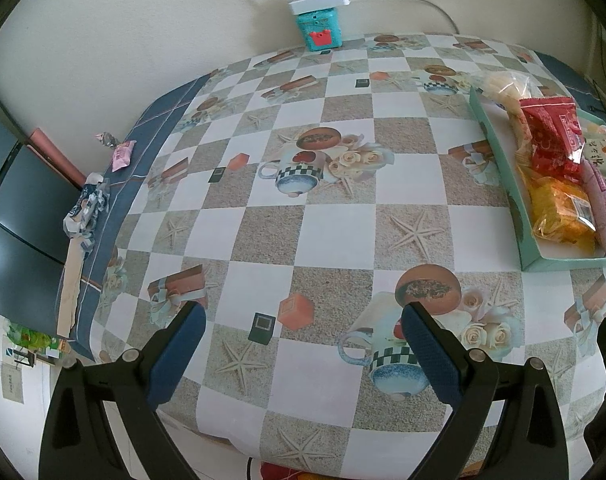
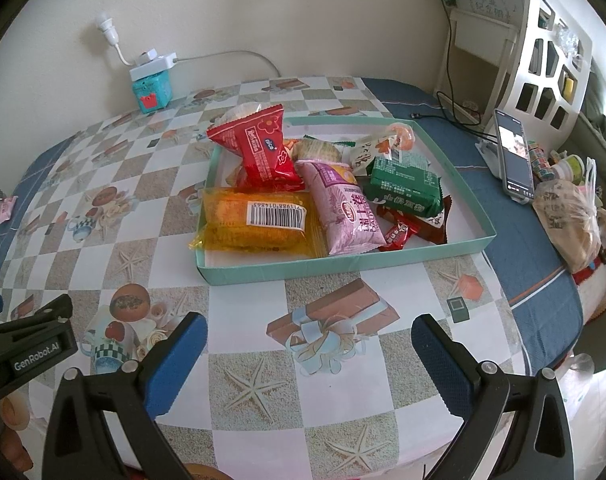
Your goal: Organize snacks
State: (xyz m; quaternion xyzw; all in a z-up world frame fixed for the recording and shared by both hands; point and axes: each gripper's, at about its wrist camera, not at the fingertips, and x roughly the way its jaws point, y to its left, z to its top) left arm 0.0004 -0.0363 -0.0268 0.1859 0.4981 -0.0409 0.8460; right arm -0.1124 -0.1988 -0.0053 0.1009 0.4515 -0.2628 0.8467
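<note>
Orange snack pack (image 2: 259, 222) lies crosswise (barcode up) in tray (image 2: 343, 266).

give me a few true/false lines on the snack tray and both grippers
1. Both grippers are open and hold nothing. True: left gripper, right gripper.
2. The orange pack lies in the tray. True.
3. The red pack lies on the tablecloth outside the tray. False: it sits in the tray, leaning on other snacks.
4. The green pack is at the tray's left end. False: it lies toward the right side.
5. A pink candy lies outside the tray near the table's left edge. True.
</note>
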